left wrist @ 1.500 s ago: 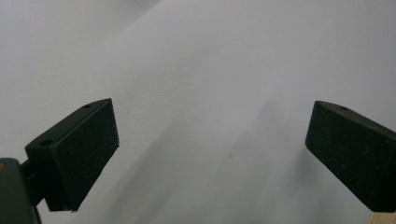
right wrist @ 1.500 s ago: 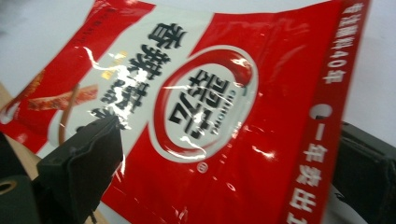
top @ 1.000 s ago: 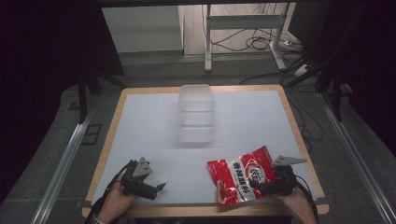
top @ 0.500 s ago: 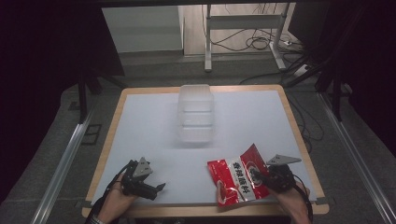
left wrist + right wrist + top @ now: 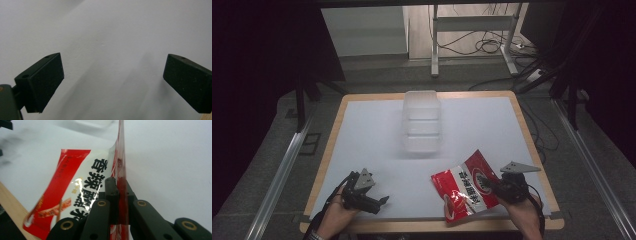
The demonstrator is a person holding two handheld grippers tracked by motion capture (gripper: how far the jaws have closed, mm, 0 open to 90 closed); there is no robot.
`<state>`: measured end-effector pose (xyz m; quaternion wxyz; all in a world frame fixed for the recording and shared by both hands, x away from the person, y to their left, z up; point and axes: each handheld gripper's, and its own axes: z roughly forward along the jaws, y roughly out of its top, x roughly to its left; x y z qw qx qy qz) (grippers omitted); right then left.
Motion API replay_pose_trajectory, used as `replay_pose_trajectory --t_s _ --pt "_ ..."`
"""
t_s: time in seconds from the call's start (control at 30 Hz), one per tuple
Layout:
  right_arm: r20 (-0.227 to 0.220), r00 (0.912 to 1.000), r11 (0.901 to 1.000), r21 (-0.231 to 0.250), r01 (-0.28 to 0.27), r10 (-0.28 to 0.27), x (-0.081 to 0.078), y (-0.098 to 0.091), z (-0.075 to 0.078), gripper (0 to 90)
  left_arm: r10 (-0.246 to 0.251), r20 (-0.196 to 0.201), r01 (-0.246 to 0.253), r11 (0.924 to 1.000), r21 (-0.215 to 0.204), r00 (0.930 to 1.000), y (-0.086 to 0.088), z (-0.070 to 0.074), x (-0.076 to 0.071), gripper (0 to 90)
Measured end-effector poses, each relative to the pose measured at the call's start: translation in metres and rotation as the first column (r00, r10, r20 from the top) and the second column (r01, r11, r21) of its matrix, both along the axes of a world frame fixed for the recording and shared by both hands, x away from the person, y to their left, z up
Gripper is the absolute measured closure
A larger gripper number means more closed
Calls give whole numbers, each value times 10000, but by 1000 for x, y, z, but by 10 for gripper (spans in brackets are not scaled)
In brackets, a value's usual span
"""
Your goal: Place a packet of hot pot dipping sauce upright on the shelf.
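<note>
Desk (image 5: 362,135) bare L & R of clear containers (image 5: 422,120), stacked at 12 o'clock, centre. Red packet (image 5: 464,187) blocks near edge, 5 o'clock. Left gripper (image 5: 379,202) unobstructed.

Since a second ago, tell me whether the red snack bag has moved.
Yes. The red snack bag, clamped in the right tongs, has tipped up off the table; its far corner now sits nearer the clear container.

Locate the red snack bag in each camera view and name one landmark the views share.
High view: the red snack bag sits lower right of centre, near the table's front edge, pinched by the right claw.
Left gripper view: not in it; the open left claw faces the white tabletop.
Right gripper view: it runs from lower left up through the centre, its edge clamped between the jaws.
Shared landmark: the white tabletop.
</note>
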<state>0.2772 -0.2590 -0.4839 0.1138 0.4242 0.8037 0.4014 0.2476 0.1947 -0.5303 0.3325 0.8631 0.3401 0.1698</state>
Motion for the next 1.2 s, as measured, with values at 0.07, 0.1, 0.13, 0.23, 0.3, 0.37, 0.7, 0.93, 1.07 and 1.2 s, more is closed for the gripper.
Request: replay_pose_trajectory --t_s 0.07,0.1,0.13,0.23,0.3,0.37,0.7,0.93,1.07,1.2 --pt "170 9998 9999 82 -80 79 -1 3 5 874 38 -12 -38 10000 -41 10000 1 0 0 29" --pt "256 9996 9997 173 -157 153 -1 5 10 874 71 -4 -71 10000 -66 10000 1 0 0 26" --pt "256 9996 9997 173 -157 153 -1 5 10 874 87 -11 -87 9999 -91 10000 1 0 0 26" --pt "398 9989 9982 531 -283 262 1 6 21 874 144 -37 -145 9997 -215 9999 3 1 1 23" --pt "467 9983 9976 578 -372 345 2 8 28 874 145 -33 -146 9995 -264 9999 3 1 1 21" --pt "420 9979 9968 612 -519 494 3 11 33 873 134 -25 -135 9995 -302 9999 3 1 1 20" --pt "547 9938 9932 599 -996 964 6 23 55 873 72 -24 -73 9997 -246 10000 4 1 1 20" --pt "793 9901 9908 605 -1209 1160 6 29 69 873 110 -19 -110 9996 -271 9999 4 1 0 20" --pt "985 9872 9896 570 -1317 1257 8 32 78 873 110 -7 -110 9996 -265 9999 4 1 1 20" --pt "1243 9845 9896 580 -1317 1237 9 32 87 873 110 -29 -110 9996 -269 9999 4 1 1 20"
